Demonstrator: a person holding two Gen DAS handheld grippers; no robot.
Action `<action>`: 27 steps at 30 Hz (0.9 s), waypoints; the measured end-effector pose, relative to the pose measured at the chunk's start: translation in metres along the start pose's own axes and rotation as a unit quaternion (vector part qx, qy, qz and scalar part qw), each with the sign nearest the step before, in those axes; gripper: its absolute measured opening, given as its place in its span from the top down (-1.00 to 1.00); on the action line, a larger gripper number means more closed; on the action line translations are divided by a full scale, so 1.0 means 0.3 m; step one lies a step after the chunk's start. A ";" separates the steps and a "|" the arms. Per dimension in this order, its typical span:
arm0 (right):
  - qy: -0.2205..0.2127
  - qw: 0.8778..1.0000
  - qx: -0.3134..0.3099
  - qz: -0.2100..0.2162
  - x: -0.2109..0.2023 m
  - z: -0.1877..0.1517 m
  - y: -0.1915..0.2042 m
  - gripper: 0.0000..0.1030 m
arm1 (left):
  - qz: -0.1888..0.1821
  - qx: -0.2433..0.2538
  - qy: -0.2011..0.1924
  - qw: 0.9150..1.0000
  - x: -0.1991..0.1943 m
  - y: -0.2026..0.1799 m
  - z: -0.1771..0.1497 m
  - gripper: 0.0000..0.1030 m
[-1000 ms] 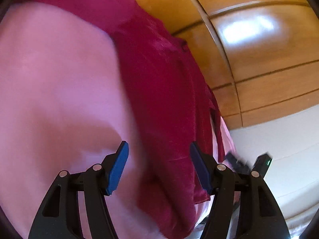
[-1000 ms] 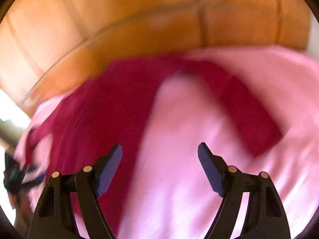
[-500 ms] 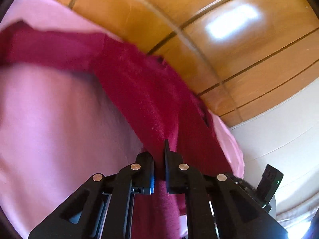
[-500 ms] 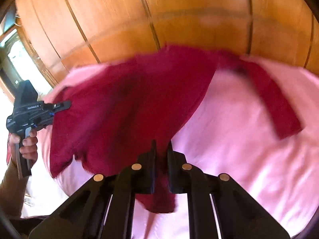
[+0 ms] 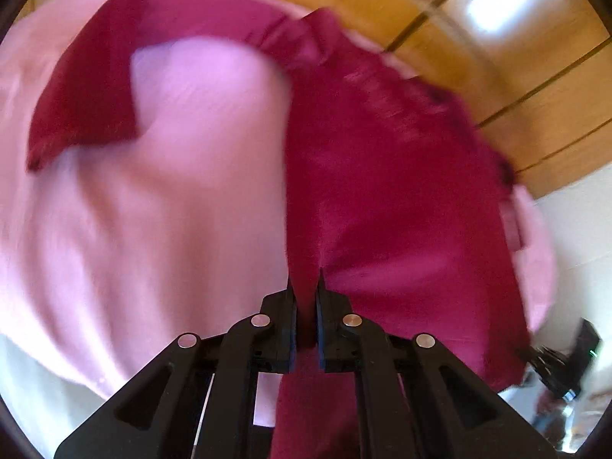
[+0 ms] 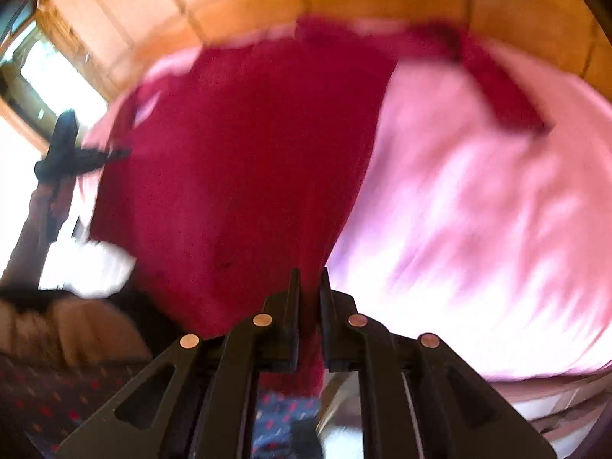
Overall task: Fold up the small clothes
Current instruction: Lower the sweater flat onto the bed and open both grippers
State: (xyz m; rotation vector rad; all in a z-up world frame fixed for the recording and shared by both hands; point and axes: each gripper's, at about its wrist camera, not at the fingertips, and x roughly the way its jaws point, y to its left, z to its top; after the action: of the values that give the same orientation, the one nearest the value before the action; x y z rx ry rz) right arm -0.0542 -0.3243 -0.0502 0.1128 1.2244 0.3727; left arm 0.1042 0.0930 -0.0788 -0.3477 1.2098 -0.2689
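A dark red long-sleeved top [image 5: 382, 176] lies spread on a pink bed sheet [image 5: 172, 210]. My left gripper [image 5: 306, 287] is shut on the top's lower edge, with cloth hanging below the jaws. One sleeve [image 5: 88, 88] stretches out to the left. In the right wrist view the same top [image 6: 248, 160] fills the middle, and my right gripper [image 6: 309, 279] is shut on its lower edge. The other sleeve [image 6: 501, 95] lies to the right. The left gripper [image 6: 72, 153] shows at the far left, the right gripper [image 5: 566, 363] at the lower right of the left view. Both views are blurred.
A wooden panelled wall [image 5: 497, 38] stands behind the bed. The pink sheet [image 6: 478, 210] ends at the bed's near edge. A bright window [image 6: 49, 76] is at the left. The person's sleeve and patterned clothing [image 6: 57, 344] are at the lower left.
Both grippers went from open over the top to shut on its lower edge. They have since pulled back toward the bed's near edge, drawing the top with them.
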 end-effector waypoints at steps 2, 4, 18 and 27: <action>-0.004 1.000 0.008 0.003 0.004 0.013 -0.010 0.81 | 0.015 -0.018 -0.016 1.000 0.007 0.016 -0.014 0.81; -0.047 0.998 0.043 -0.017 -0.056 0.053 -0.070 0.47 | 0.042 -0.021 -0.041 0.998 -0.017 0.001 -0.011 0.62; -0.129 0.938 0.052 -0.317 0.110 0.379 -0.485 -0.14 | 0.061 0.062 -0.115 0.990 0.005 -0.260 -0.008 0.30; -0.205 0.926 0.046 -0.312 -0.220 0.333 -0.431 0.91 | 0.068 0.117 -0.100 0.986 0.088 -0.374 -0.012 0.30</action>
State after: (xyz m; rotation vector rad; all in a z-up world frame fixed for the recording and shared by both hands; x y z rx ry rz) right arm 0.0483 -0.4561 0.0066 -0.1171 0.8020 -0.2608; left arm 0.1076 -0.0202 -0.0576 -0.0843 0.9873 -0.2475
